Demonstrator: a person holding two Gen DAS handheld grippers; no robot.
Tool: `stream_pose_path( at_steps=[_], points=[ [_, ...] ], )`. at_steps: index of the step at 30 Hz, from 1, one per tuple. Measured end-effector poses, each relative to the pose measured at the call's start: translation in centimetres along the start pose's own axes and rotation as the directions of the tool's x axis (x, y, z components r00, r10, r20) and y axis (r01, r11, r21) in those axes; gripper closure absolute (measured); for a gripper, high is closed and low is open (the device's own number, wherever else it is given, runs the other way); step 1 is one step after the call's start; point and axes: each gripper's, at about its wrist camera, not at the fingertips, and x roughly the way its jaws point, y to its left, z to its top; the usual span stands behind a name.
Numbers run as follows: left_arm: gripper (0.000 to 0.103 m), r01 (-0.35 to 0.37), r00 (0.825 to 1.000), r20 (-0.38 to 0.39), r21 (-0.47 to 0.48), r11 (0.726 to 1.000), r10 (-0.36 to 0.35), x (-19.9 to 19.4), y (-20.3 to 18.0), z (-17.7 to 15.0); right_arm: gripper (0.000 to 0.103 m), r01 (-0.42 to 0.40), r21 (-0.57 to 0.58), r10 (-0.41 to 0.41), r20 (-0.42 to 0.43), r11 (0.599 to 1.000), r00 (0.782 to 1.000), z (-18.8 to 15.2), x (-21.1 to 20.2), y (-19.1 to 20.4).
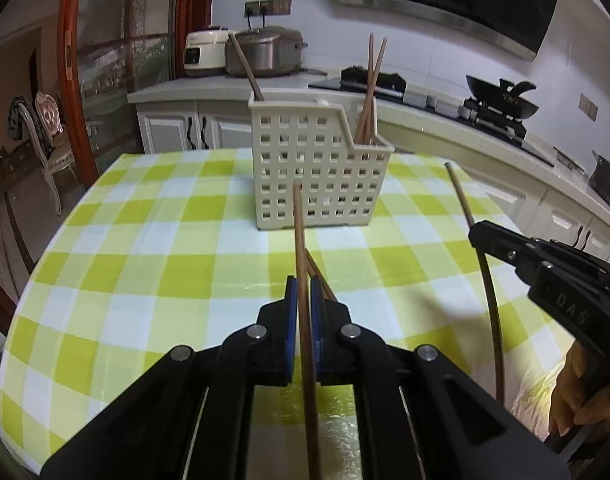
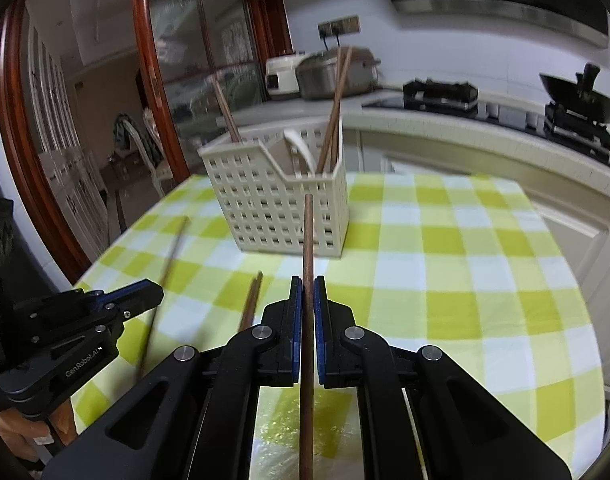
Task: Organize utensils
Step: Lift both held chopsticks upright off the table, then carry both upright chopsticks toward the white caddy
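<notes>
A cream perforated utensil holder (image 1: 319, 170) stands on the checked table, with three brown chopsticks sticking up in it; it also shows in the right wrist view (image 2: 277, 208), with a white spoon (image 2: 301, 152) inside. My left gripper (image 1: 304, 284) is shut on a brown chopstick (image 1: 301, 248) that points toward the holder. My right gripper (image 2: 308, 282) is shut on another brown chopstick (image 2: 307, 240), also in front of the holder. A further chopstick (image 2: 251, 304) lies on the table between the grippers.
The table has a green, white and yellow checked cloth (image 1: 153, 248). Behind it runs a kitchen counter (image 1: 225, 86) with two cookers, a gas hob and a wok (image 1: 505, 98). A glass door and chair are at the left.
</notes>
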Motion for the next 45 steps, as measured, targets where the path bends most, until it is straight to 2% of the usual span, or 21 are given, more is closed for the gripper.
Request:
stream_pose_path(
  at_steps=[6, 8, 11, 13, 15, 21, 26, 28, 33, 36, 37, 38, 40, 45],
  points=[
    [0.098, 0.0, 0.999, 0.043, 0.012, 1.0, -0.001, -2.0, -0.1, 0.5, 0.097, 0.001, -0.009, -0.001, 0.048, 1.0, 0.999, 0.6, -2.0, 0.4],
    [0.098, 0.011, 1.0, 0.013, 0.017, 1.0, -0.012, -1.5, -0.2, 0.4, 0.097, 0.007, -0.013, -0.006, 0.045, 1.0, 0.999, 0.6, -1.9, 0.4],
    [0.097, 0.012, 0.999, -0.042, -0.036, 0.999, -0.014, -0.1, 0.8, -0.2, 0.097, 0.014, -0.008, -0.014, 0.028, 1.0, 1.0, 0.1, -1.7, 0.2],
    [0.077, -0.004, 0.996, -0.094, -0.054, 0.999, -0.002, 1.1, 1.6, -0.8, 0.097, 0.015, -0.006, -0.015, 0.022, 1.0, 1.0, -0.3, -1.7, 0.1],
    [0.073, -0.021, 0.992, -0.126, -0.077, 0.997, 0.012, 2.2, 2.6, -1.6, 0.097, 0.017, -0.005, -0.017, 0.021, 1.0, 1.0, -0.6, -1.8, 0.0],
    [0.073, -0.058, 0.98, -0.196, -0.08, 0.995, 0.041, 4.4, 4.3, -3.1, 0.097, 0.018, -0.002, -0.018, 0.047, 1.0, 0.999, -0.9, -1.9, -0.3],
    [0.073, -0.09, 0.98, -0.184, -0.111, 0.99, 0.069, 4.3, 5.9, -2.9, 0.097, 0.021, -0.006, -0.02, 0.091, 1.0, 0.996, -0.4, -3.3, -0.3],
    [0.073, -0.102, 0.979, -0.185, -0.096, 0.99, 0.083, 4.5, 6.1, -2.4, 0.097, 0.016, -0.007, -0.015, 0.102, 1.0, 0.995, -0.1, -3.8, -0.2],
    [0.073, -0.081, 0.969, -0.238, -0.046, 0.996, 0.068, 6.1, 5.7, -2.0, 0.097, 0.007, -0.014, -0.005, 0.132, 1.0, 0.991, 0.3, -4.9, 0.5],
    [0.09, -0.071, 0.961, -0.27, -0.017, 0.997, 0.063, 7.3, 5.3, -2.4, 0.097, 0.01, -0.036, -0.005, 0.142, 0.999, 0.99, 0.5, -5.5, 1.2],
    [0.097, -0.076, 0.962, -0.264, -0.007, 0.997, 0.071, 7.4, 5.2, -2.5, 0.097, 0.011, -0.04, -0.005, 0.144, 0.999, 0.99, 0.5, -5.6, 1.3],
    [0.097, -0.079, 0.962, -0.26, 0.01, 0.997, 0.079, 7.4, 5.0, -2.7, 0.097, 0.011, -0.042, -0.004, 0.145, 0.999, 0.989, 0.5, -5.7, 1.4],
    [0.097, -0.055, 0.966, -0.254, -0.003, 0.998, 0.052, 7.3, 5.0, -2.7, 0.097, 0.011, -0.044, -0.005, 0.143, 0.999, 0.99, 0.5, -5.7, 1.4],
    [0.097, -0.056, 0.986, -0.156, -0.034, 0.998, 0.05, 4.7, 5.1, -1.8, 0.097, 0.012, -0.041, -0.007, 0.139, 0.999, 0.99, 0.4, -5.5, 1.5]
  ],
)
